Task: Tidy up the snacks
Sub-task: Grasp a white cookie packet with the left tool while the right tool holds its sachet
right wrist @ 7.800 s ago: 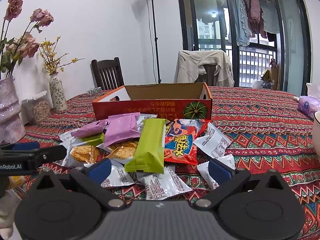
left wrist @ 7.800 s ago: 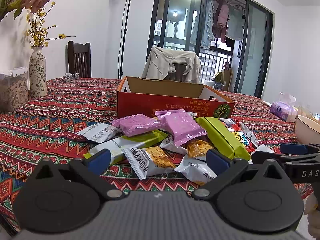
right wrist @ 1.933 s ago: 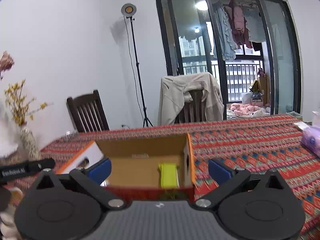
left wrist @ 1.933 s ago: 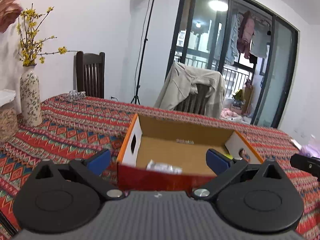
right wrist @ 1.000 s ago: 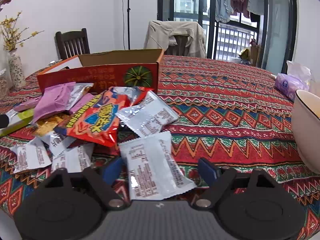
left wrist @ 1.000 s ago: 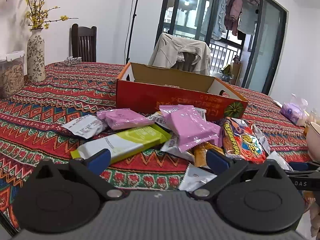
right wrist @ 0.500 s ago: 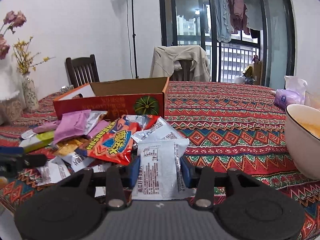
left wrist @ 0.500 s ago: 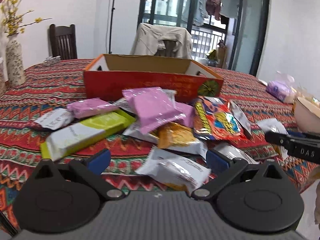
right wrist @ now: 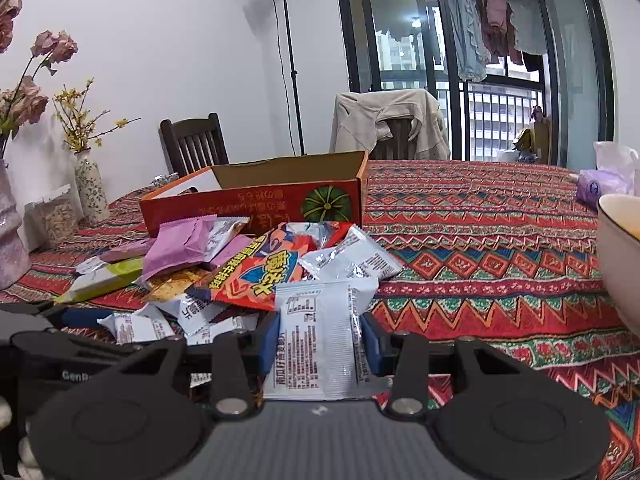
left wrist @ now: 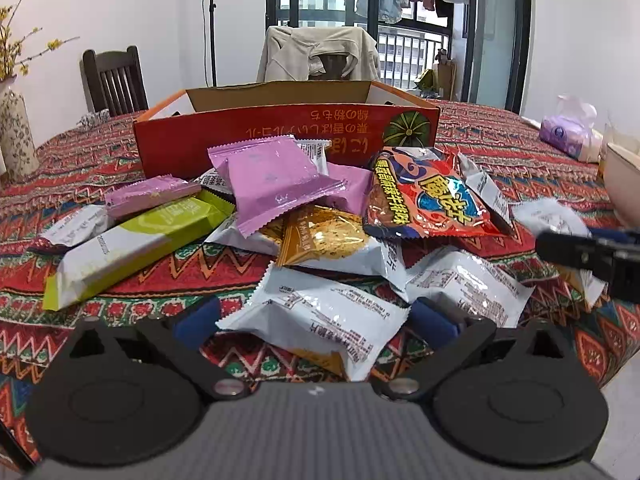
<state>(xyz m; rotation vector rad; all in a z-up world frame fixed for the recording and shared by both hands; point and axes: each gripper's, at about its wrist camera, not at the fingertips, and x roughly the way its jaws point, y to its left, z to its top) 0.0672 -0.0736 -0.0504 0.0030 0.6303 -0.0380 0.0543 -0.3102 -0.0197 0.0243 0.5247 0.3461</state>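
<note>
In your left wrist view, your left gripper [left wrist: 316, 316] hangs low over the near edge of the snack pile with its jaws apart; a white packet [left wrist: 320, 316] lies between the blue pads, apparently not pinched, on the patterned tablecloth [left wrist: 500, 152]. Behind it sit the pink packet [left wrist: 276, 176], the green bar [left wrist: 132, 236] and the red chip bag [left wrist: 428, 200], with the cardboard box [left wrist: 280, 136] just beyond the pile. Only this view shows the pile's left side fully, and your other tool's tip at the right edge. In your right wrist view, your right gripper [right wrist: 320, 344] has just been closing, and its pads now clamp a white sachet [right wrist: 320, 344] by both long edges, at the pile's near right. This view alone confirms that grip, and shows the bowl [right wrist: 620, 260] close on the right. You look to be at the pick-up step: next, lift the sachet clear without dragging its neighbours and carry it over the box's front wall. Your left hand still needs to close on its packet.
</note>
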